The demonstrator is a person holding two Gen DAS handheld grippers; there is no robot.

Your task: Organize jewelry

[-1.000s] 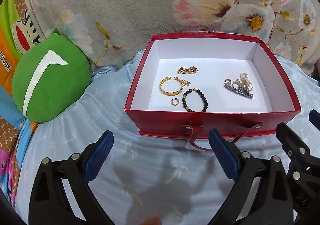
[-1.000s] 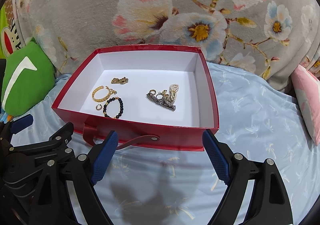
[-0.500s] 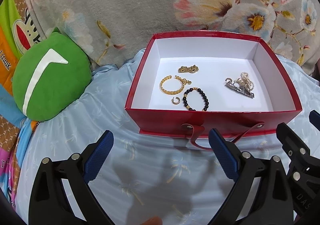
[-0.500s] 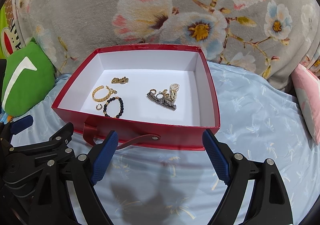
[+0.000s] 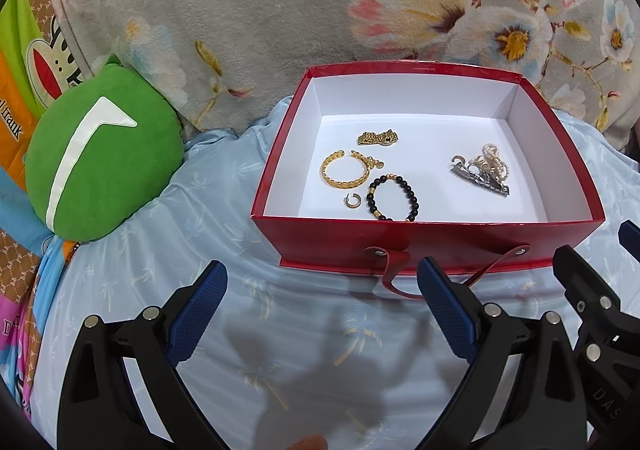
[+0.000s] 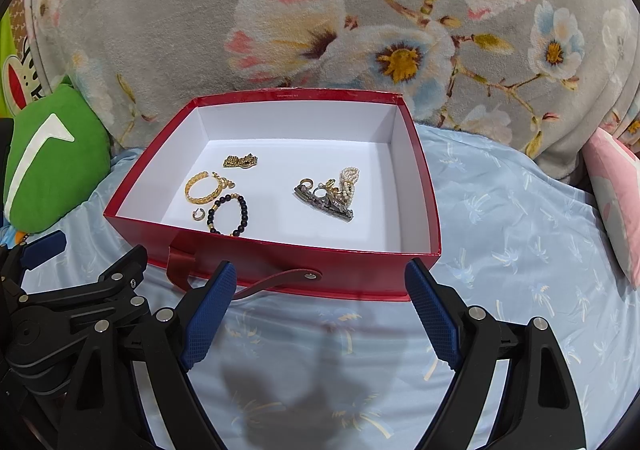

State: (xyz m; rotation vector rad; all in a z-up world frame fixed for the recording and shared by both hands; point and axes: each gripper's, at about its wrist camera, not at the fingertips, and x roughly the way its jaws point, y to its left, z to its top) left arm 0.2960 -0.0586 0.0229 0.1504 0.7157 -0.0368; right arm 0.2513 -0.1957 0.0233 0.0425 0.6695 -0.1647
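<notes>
Two grippers sit side by side in front of a red box (image 5: 424, 240) that rests on a pale blue bedsheet (image 5: 224, 209); the left gripper (image 5: 322, 290) and the right gripper (image 6: 318, 290) both have their blue-padded jaws spread wide with nothing between them, a posture that suits an approach not yet committed to any one piece. The box stands open-topped with its strap handle (image 6: 276, 282) facing the grippers, so its white floor is fully exposed from above and in front. On the left half of that floor lie four separate pieces: a gold chain piece (image 5: 377, 137) farthest back, a gold bangle (image 5: 345, 169) nearer, a black bead bracelet (image 5: 394, 197) close to the front wall, and a small ring (image 5: 352, 200) just beside the bracelet; these lie apart from one another, which probably marks them as already laid out. On the right half, a heap of pearls and metal clips (image 6: 330, 191) remains tangled together; this cluster is, by judgement, the unsorted remainder. A green cushion (image 5: 96, 169) lies left of the box and a floral blanket (image 6: 320, 9) rises behind it; neither touches the jewelry.
</notes>
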